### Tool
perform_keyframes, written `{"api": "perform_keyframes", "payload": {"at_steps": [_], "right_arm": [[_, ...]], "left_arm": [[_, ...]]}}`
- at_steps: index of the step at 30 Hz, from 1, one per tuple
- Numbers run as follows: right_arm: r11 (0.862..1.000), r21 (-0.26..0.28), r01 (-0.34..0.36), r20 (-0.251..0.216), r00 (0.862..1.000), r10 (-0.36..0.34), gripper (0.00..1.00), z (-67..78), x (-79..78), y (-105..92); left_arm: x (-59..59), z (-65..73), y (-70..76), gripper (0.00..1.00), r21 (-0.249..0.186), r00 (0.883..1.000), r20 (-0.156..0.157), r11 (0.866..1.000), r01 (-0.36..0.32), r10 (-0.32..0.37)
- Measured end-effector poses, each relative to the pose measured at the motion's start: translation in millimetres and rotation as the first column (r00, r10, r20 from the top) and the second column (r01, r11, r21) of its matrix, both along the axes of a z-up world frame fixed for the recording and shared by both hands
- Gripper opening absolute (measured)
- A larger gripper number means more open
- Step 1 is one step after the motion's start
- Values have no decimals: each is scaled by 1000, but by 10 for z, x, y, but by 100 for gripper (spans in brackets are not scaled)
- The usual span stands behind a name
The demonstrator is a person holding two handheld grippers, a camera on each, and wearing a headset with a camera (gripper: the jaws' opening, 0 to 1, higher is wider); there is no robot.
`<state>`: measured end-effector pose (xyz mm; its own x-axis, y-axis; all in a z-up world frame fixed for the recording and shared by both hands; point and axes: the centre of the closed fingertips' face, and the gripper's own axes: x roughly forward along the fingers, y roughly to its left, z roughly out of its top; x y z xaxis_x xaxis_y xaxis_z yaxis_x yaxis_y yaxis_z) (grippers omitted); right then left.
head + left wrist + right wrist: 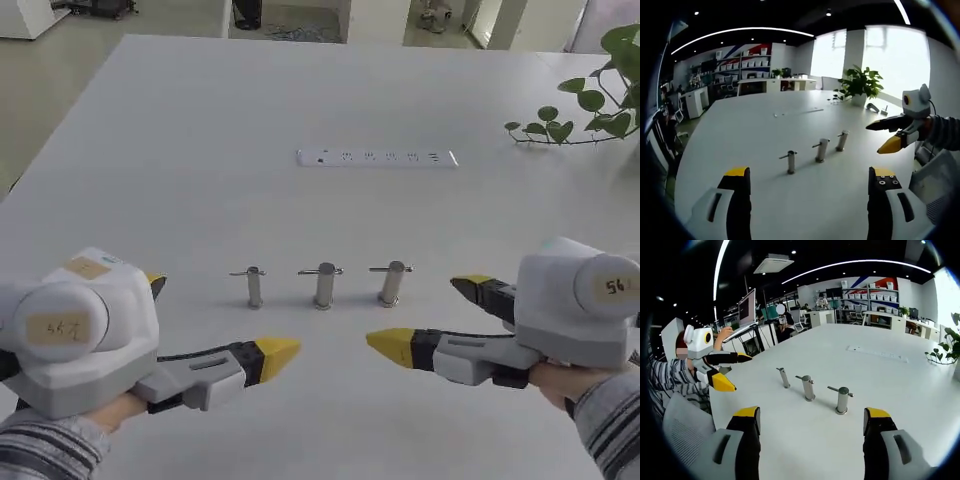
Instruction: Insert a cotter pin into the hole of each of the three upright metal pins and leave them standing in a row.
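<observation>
Closest to the near edge of the smooth white tabletop (180, 120), the grey, yellow-tipped left gripper (218, 317) and its twin, the right gripper (427, 313), hover with jaws spread wide and nothing between them, their tips angled in toward each other. Just beyond them, toward the middle of the tabletop and in the gap between the two, stand three short, silvery, cylindrical metal pins. They form a row roughly parallel to the near edge, each upright and a little apart from its neighbour. The left-hand pin (254, 288) is nearer the left gripper, the right-hand pin (391, 283) is nearer the right gripper, and the middle pin (324, 285) sits about evenly between them. A thin wire cotter pin (320, 270) appears to cross the head of each, lying level and roughly along the row, so each long axis runs side to side while the pins' own axes run straight up. By that reading the insertion looks done, and any coming move turns on keeping clear of the row ahead. Further on, a flat white power strip (378, 157) lies toward the far edge, and a green leafy plant (600, 100) trails over the far right corner.
</observation>
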<state>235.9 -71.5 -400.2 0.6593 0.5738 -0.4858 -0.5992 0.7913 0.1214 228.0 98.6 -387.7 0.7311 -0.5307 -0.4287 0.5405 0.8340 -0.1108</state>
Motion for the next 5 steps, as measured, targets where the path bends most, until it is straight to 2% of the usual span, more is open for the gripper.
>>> {"api": "perform_keyframes", "payload": {"at_steps": [5], "right_arm": [[1000, -18, -1, -5, 1000, 1, 81, -30, -6, 6]], "left_arm": [[-11, -3, -28, 97, 5, 1000, -2, 1000, 5, -5]]}}
